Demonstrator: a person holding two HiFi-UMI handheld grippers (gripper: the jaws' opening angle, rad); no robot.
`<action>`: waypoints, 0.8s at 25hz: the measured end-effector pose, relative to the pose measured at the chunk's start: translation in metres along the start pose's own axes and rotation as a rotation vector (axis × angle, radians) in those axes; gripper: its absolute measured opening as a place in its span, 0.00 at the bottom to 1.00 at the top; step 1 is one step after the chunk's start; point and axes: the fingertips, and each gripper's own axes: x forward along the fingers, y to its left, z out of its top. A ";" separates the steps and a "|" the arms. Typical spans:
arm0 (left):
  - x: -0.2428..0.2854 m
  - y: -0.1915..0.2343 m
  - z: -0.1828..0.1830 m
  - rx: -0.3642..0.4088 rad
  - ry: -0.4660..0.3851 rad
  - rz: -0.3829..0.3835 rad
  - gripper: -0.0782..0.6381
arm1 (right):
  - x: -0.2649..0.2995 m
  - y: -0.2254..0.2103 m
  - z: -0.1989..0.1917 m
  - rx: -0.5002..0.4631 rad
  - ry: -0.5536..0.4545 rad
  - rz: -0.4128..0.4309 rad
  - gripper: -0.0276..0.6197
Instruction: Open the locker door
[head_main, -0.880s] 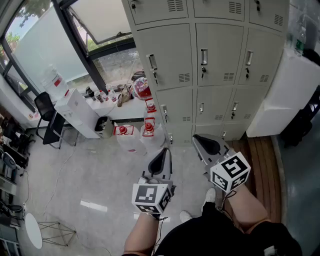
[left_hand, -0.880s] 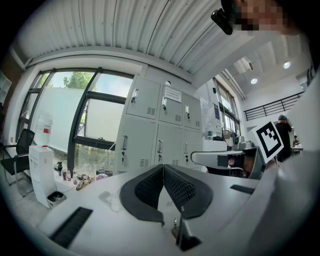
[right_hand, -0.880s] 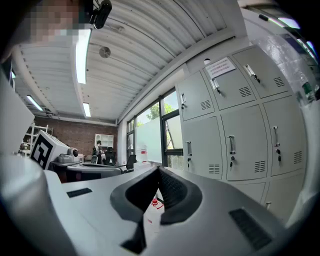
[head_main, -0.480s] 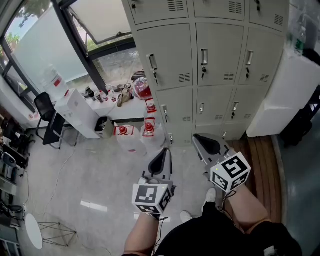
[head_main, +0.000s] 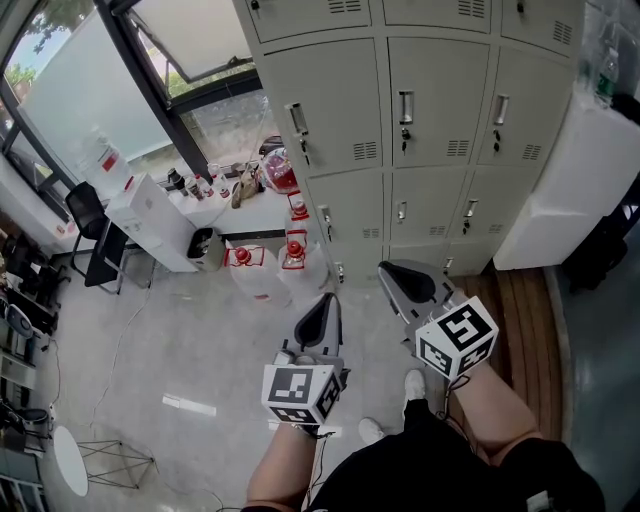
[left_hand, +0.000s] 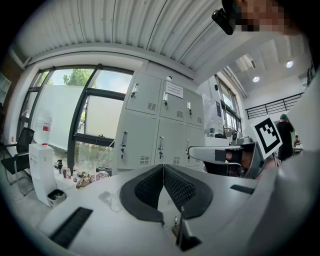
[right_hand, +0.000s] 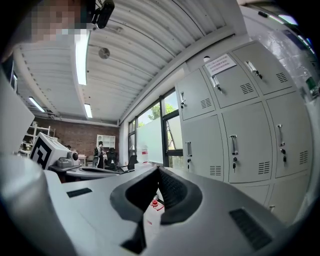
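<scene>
Both shut and empty: left tongs (head_main: 325, 308), right tongs (head_main: 397, 275). Handle (head_main: 405, 106) well ahead could be bumped, not gripped, unless they're opened.

Grey left gripper (head_main: 327, 299) and right gripper (head_main: 386, 269): black ribbed fingers (left_hand: 181, 188), black-white marker cubes (head_main: 298, 392).

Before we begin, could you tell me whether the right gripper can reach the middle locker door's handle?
Probably yes: nothing stands between the right gripper and that handle; the water jugs sit to the left. It is short of the lockers with jaws shut, so it must advance and open.
</scene>
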 end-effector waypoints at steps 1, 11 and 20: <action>0.005 -0.001 0.000 0.000 0.002 0.004 0.13 | 0.002 -0.005 0.000 0.001 0.000 0.004 0.13; 0.064 0.001 0.010 0.006 -0.003 0.077 0.13 | 0.028 -0.064 0.003 0.022 0.001 0.070 0.13; 0.112 0.009 0.017 0.015 -0.018 0.149 0.13 | 0.055 -0.113 0.006 0.026 -0.004 0.124 0.13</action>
